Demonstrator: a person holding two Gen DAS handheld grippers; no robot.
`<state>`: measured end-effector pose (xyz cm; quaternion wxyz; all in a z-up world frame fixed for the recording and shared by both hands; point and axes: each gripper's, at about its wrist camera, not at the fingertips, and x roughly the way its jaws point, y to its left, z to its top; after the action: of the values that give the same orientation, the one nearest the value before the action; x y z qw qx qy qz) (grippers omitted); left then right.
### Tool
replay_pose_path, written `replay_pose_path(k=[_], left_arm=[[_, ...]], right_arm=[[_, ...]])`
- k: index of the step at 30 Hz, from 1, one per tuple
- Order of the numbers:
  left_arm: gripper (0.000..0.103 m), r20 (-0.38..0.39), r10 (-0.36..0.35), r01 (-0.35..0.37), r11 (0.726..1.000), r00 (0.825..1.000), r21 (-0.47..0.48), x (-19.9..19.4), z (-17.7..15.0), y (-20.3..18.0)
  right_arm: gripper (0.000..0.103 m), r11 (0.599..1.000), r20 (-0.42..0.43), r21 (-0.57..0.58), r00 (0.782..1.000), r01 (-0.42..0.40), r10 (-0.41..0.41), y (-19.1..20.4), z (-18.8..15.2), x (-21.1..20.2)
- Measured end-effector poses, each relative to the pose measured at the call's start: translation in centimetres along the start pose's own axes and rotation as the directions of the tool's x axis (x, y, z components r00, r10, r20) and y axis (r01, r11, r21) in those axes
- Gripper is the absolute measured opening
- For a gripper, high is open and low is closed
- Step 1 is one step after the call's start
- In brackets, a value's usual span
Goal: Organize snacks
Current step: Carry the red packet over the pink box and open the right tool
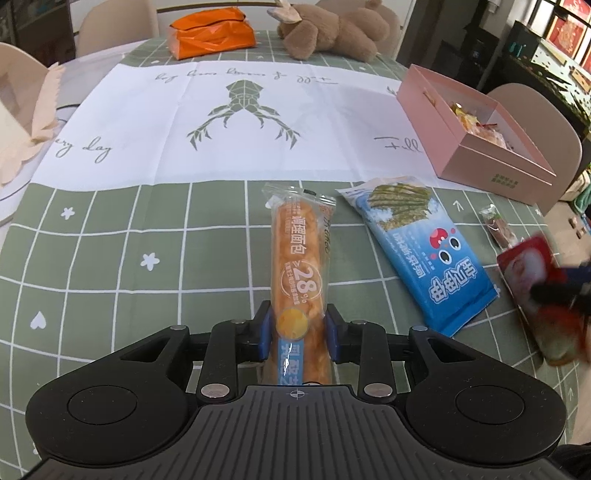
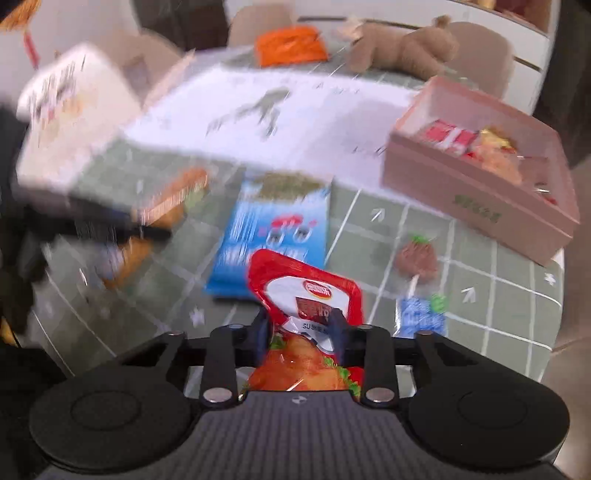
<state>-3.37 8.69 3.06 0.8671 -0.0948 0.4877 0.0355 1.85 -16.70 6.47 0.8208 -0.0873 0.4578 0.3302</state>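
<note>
My left gripper (image 1: 298, 325) is shut on a long orange bread stick pack (image 1: 300, 266), its far end pointing toward the table's middle. My right gripper (image 2: 301, 325) is shut on a red and white snack pouch (image 2: 306, 291); in the left wrist view that pouch (image 1: 528, 266) and the right gripper (image 1: 561, 291) show blurred at the right edge. A blue seaweed snack bag (image 1: 421, 251) (image 2: 273, 236) lies flat on the green checked tablecloth between the two. The pink box (image 1: 476, 133) (image 2: 480, 173) at the right holds several snacks.
A small brown wrapped snack (image 1: 496, 229) (image 2: 417, 258) and a small blue packet (image 2: 421, 314) lie near the pink box. An orange bag (image 1: 212, 33) and a brown plush toy (image 1: 332, 29) sit at the far edge. A white carton (image 2: 70, 118) stands at the left.
</note>
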Motion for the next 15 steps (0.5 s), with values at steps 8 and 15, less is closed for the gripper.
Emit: replay_pose_path(k=[8, 15], left_arm=[[0.033, -0.013, -0.006, 0.006, 1.000, 1.000, 0.016, 0.1, 0.1, -0.6], [0.033, -0.017, -0.005, 0.006, 0.999, 1.000, 0.044, 0.4, 0.3, -1.2]], right_arm=[[0.024, 0.970, 0.079, 0.244, 0.996, 0.017, -0.038, -6.2, 0.4, -2.1], [0.047, 0.954, 0.049, 0.301, 0.999, -0.003, -0.012, -7.5, -0.6, -0.7]])
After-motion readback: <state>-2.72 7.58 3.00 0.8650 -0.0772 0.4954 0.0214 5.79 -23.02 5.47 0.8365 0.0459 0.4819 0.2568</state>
